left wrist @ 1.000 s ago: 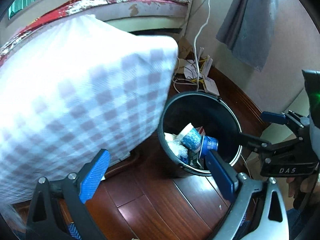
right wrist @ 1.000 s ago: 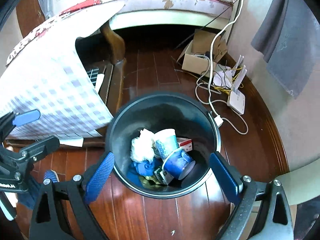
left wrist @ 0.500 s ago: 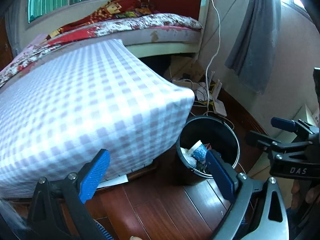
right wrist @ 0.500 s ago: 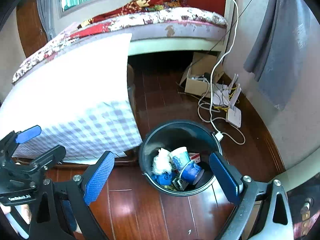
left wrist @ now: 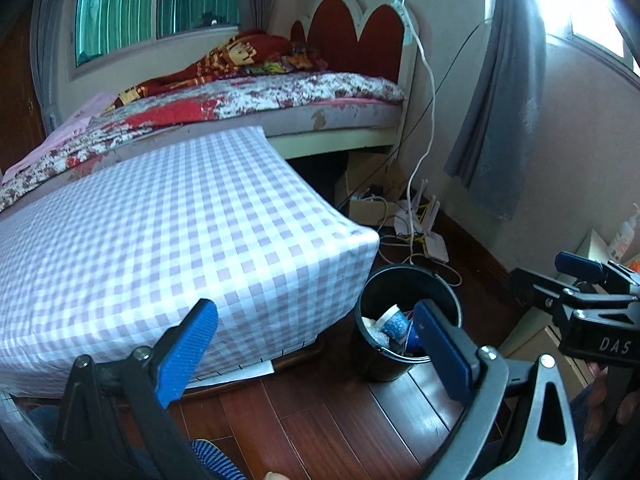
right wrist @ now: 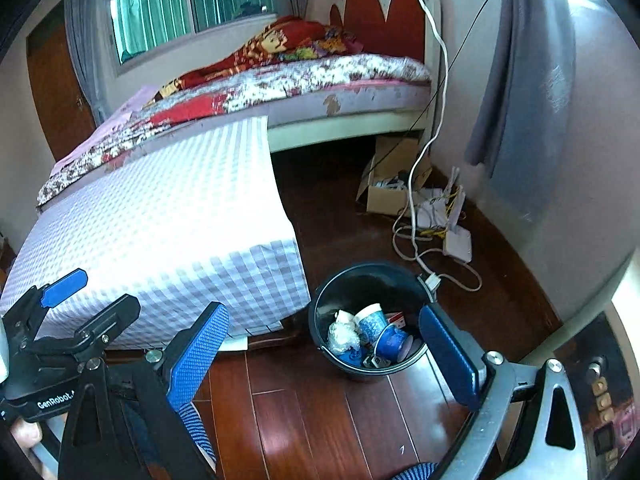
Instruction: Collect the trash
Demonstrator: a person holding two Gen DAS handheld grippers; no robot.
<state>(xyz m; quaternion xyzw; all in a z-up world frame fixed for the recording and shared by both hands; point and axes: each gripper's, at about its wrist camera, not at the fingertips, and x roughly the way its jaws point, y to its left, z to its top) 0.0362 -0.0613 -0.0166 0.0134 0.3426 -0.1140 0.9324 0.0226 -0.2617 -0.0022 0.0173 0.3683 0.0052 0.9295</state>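
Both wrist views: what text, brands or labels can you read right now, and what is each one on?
"DAS": white letters on the right gripper body, left wrist view; cut off at the frame edge.
"GenRobot.": white letters on the left gripper body, right wrist view; whatever follows is cut off.
Blue paper cups and red-white pack in the black bin: print unreadable.

I read "DAS" in pale letters on the black body of the right gripper (left wrist: 592,304), out at my three o'clock in the left wrist view. In the right wrist view, "GenRobot." stands on the left gripper (right wrist: 76,300) body at about eight o'clock, its ending cut off.
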